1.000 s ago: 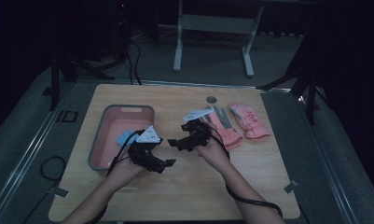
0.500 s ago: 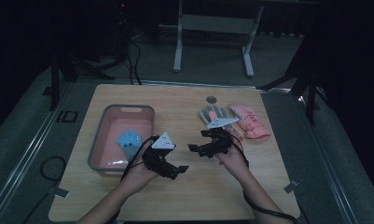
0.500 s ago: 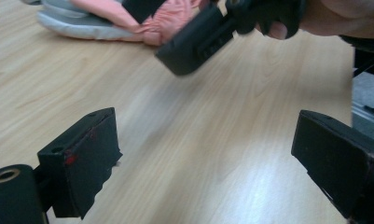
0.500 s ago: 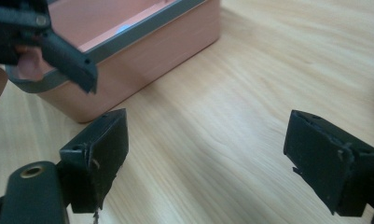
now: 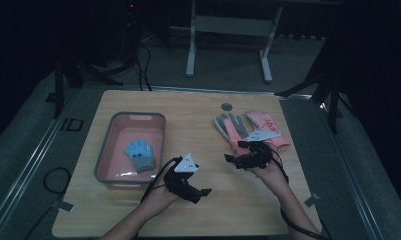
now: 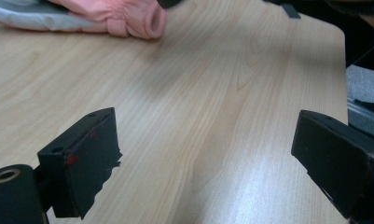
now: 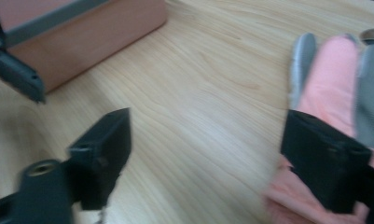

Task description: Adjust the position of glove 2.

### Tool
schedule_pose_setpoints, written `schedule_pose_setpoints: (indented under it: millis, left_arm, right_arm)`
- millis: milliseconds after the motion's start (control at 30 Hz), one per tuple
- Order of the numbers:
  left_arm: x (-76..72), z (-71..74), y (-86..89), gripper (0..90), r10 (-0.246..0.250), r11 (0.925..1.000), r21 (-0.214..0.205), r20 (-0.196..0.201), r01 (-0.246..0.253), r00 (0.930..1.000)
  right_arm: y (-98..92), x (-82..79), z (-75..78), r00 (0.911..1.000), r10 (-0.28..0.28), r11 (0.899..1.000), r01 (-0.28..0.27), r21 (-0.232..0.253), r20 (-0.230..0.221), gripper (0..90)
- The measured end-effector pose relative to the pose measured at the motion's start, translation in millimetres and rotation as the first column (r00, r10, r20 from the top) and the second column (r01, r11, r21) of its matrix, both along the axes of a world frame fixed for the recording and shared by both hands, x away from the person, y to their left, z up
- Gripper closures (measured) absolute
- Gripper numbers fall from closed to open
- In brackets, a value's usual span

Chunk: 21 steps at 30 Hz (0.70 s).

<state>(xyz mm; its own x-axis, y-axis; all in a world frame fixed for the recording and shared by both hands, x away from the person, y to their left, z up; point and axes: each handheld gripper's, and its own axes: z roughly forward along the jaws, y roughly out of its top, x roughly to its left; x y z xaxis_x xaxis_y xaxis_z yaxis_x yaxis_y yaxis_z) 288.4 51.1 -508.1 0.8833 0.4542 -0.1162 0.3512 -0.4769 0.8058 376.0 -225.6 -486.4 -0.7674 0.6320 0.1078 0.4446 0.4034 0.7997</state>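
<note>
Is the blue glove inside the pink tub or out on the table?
Inside. In the high view the blue glove lies flat on the floor of the pink tub, with the tub's grey rim all around it.

Pink-grey gloves (image 5: 238, 131); blue glove (image 5: 140, 154); pink, grey-rimmed tray (image 5: 104, 155); black hand-held grippers.

text: "ID" | on: grey floor mat (image 5: 48, 145) left of table (image 5: 198, 115)

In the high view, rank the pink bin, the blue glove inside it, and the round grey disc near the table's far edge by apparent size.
1. Pink bin, clearly largest.
2. Blue glove, covering a small part of the bin's floor.
3. Grey disc, smallest; it lies farther from the camera, which may shrink it a little.
</note>
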Motion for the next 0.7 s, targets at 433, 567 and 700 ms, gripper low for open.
schedule_pose_setpoints:
  millis: [433, 567, 700]
  left_arm:
    - [-13.1, -35.3, -3.3, 7.8, -0.012, 0.9997, 0.023, -0.031, 0.013, 0.9994]
    - [-16.0, -41.7, -2.6, 7.8, -0.004, 1.0000, 0.004, -0.046, 0.004, 0.9989]
    - [-16.6, -46.6, -2.2, 7.8, 0.000, 1.0000, 0.003, -0.057, 0.000, 0.9984]
  right_arm:
    - [-31.8, 48.3, 1.5, 0.9846, -0.171, 0.983, 0.173, -0.054, 0.036, 54.7]
    - [-33.8, 68.9, -1.7, 0.9791, -0.203, 0.977, 0.203, -0.068, 0.019, 59.6]
    - [-33.9, 87.4, -6.0, 0.9782, -0.207, 0.976, 0.206, -0.070, -0.011, 61.3]
